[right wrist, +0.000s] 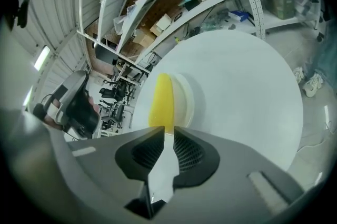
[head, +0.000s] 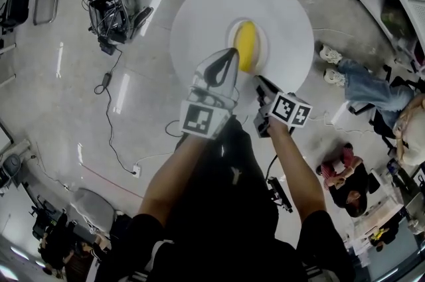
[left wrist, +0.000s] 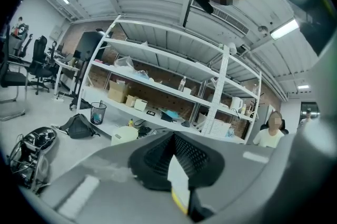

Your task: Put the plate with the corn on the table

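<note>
Corn (head: pixel 246 45) lying lengthwise on the little white plate (head: pixel 264 42), and the plate is right over the middle of the round white table (head: pixel 285 8). Is it touching down or just above? Can't call it from these angles. Left tongs (head: pixel 229 56) are clenched on the rim at the corn's left side. Right tongs (right wrist: pixel 167 136) are clamped on the near rim, thin white edge pinched between the pads. Now the danger, I'd say: both bites are shallow and sit on the near half, so the far edge has nothing under it. If one hand dips ahead of the other, the plate tilts and that loose cob rolls straight off. Let go too early and the plate drops and rattles, maybe bouncing the corn out.
</note>
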`<state>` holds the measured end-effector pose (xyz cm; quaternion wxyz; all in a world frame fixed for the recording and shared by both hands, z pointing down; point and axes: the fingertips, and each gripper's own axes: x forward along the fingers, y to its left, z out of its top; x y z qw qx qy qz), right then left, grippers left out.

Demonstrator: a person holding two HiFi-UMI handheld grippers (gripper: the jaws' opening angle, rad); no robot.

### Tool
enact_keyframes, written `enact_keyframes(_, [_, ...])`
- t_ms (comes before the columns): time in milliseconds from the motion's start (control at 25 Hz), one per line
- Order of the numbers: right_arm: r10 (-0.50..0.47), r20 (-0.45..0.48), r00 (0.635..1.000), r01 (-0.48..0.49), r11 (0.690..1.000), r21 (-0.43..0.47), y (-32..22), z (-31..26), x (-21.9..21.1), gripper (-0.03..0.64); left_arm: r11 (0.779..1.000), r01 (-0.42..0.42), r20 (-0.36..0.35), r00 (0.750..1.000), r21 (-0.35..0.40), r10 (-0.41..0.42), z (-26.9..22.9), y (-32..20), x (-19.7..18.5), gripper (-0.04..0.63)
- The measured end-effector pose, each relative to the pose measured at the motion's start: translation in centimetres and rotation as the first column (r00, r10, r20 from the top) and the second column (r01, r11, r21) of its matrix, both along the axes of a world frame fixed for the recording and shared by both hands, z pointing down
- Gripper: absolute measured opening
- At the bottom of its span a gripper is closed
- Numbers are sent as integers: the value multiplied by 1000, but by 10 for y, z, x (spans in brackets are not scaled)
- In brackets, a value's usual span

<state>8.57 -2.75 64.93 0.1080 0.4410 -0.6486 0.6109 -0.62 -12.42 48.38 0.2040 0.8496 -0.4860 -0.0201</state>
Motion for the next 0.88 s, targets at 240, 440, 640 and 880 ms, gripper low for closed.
enact_keyframes(240, [-28,-29,999,29,999,35,-4,-15,-2,19,1000,14,18,1000,-1,-14,-11,2,1,3])
enact_keyframes(440, [-48,-44,998,51,996,68,-6,-28,-5,11,999,35,42,999,-21,-34,-13,9,3,3])
enact_keyframes(640, [-57,-53,997,62,993,101,-11,-47,-8,9,999,36,41,999,-11,-36,-27,16,6,5])
enact_keyframes(880, [-48,-88,995,62,985,162,-18,-71,-5,9,1000,19,80,997,-1,-19,-34,27,2,5])
